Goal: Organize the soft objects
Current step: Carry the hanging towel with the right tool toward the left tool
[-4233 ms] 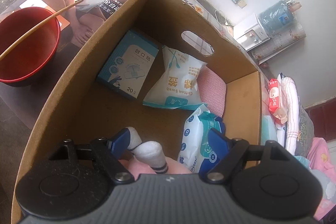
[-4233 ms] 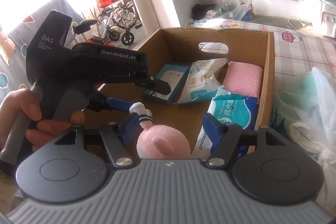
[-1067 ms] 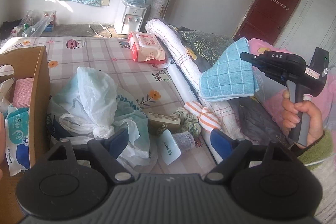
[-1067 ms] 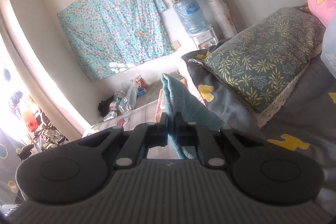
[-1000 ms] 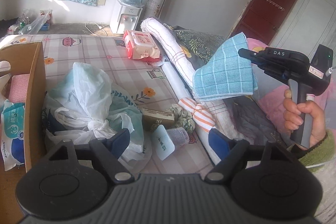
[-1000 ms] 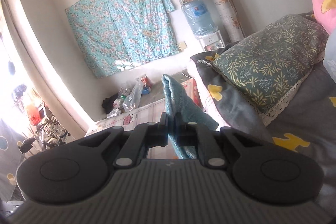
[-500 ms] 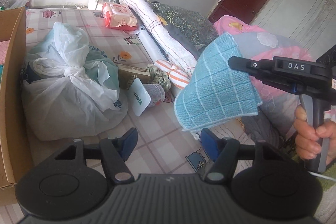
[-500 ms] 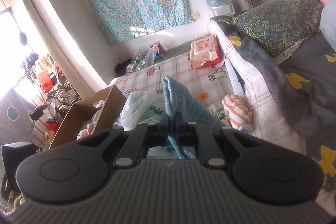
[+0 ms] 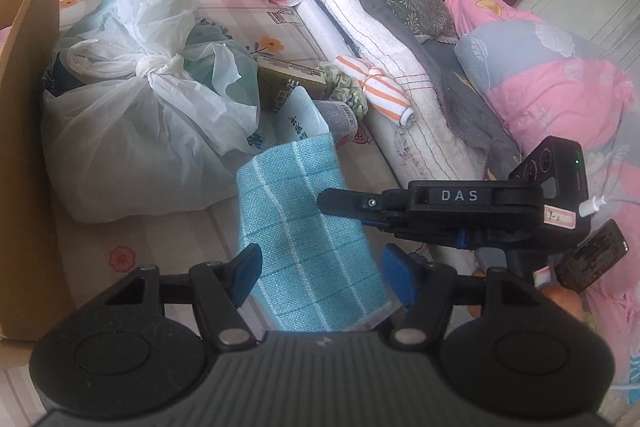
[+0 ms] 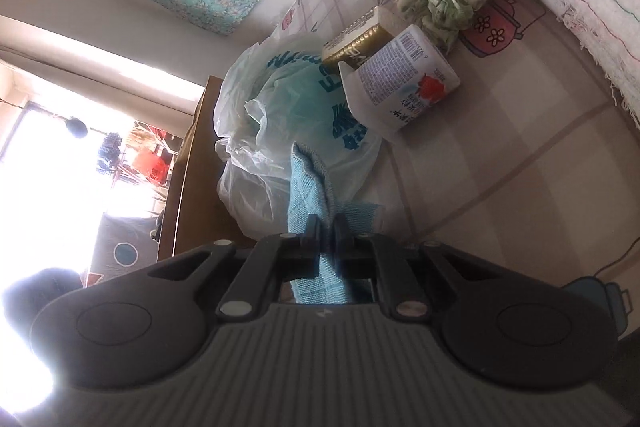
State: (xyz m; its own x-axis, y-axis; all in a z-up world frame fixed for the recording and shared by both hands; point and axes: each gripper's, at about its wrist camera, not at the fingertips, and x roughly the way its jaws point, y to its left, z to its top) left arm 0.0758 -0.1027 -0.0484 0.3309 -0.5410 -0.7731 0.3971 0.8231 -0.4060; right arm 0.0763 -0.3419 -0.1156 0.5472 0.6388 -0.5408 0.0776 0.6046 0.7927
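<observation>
A blue checked cloth [image 9: 304, 227] hangs from my right gripper [image 9: 326, 201], whose jaws are shut on its edge. In the right wrist view the cloth [image 10: 308, 179] bunches out of the same right gripper [image 10: 328, 227], low over the checked bed sheet [image 10: 500, 147]. My left gripper [image 9: 322, 273] is open, and the cloth's lower half hangs between its blue fingertips [image 9: 248, 269]. I cannot tell whether the pads touch the cloth. The cardboard box [image 9: 24, 107] stands at the left edge.
A knotted white plastic bag [image 9: 140, 115] lies beside the box. Behind the cloth lie a white bottle [image 9: 304, 119], an olive carton [image 9: 288, 83], a green scrunchie [image 9: 344, 87] and an orange-striped rolled towel [image 9: 376, 83]. A rolled white blanket [image 9: 380, 39] and pink quilt [image 9: 560, 87] fill the right.
The right gripper has carried the cloth down and leftwards from near the pillows to between the left gripper's fingers. The left gripper has tipped downwards and its jaws have narrowed a little.
</observation>
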